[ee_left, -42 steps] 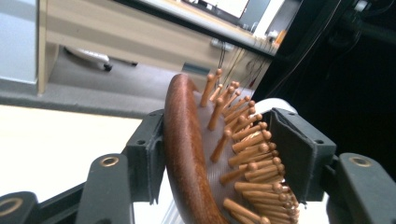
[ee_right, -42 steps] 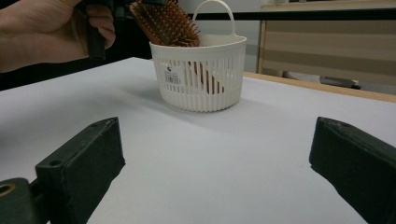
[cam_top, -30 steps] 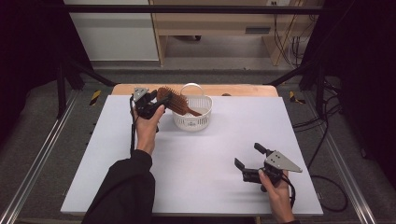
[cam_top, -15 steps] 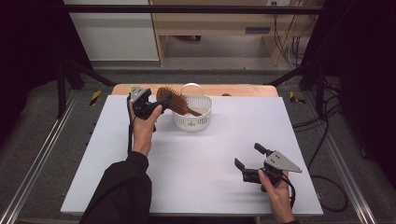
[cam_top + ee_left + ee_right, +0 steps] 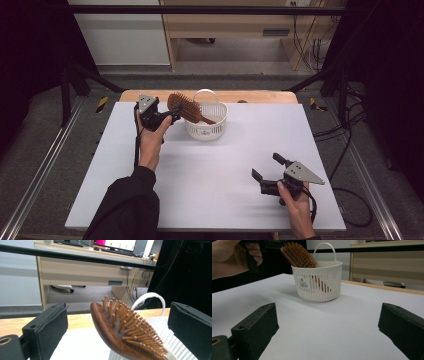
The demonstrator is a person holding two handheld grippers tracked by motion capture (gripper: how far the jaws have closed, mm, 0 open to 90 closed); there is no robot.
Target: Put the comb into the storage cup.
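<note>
**Brush parked in the basket, jaws wide around its head**

Across the pale grey tabletop [image 5: 210, 175] we find one white slotted plastic basket [image 5: 206, 121] near the far edge, well clear of us. Our brown wooden paddle hairbrush [image 5: 120, 332] leans in it handle down, head over the rim, so the basket props it. Our left gripper [image 5: 170, 116] hangs beside that head with jaws spread wide, gripping nothing. Our right gripper [image 5: 266, 173] rests near us, jaws agape and empty, out of the way.
</note>
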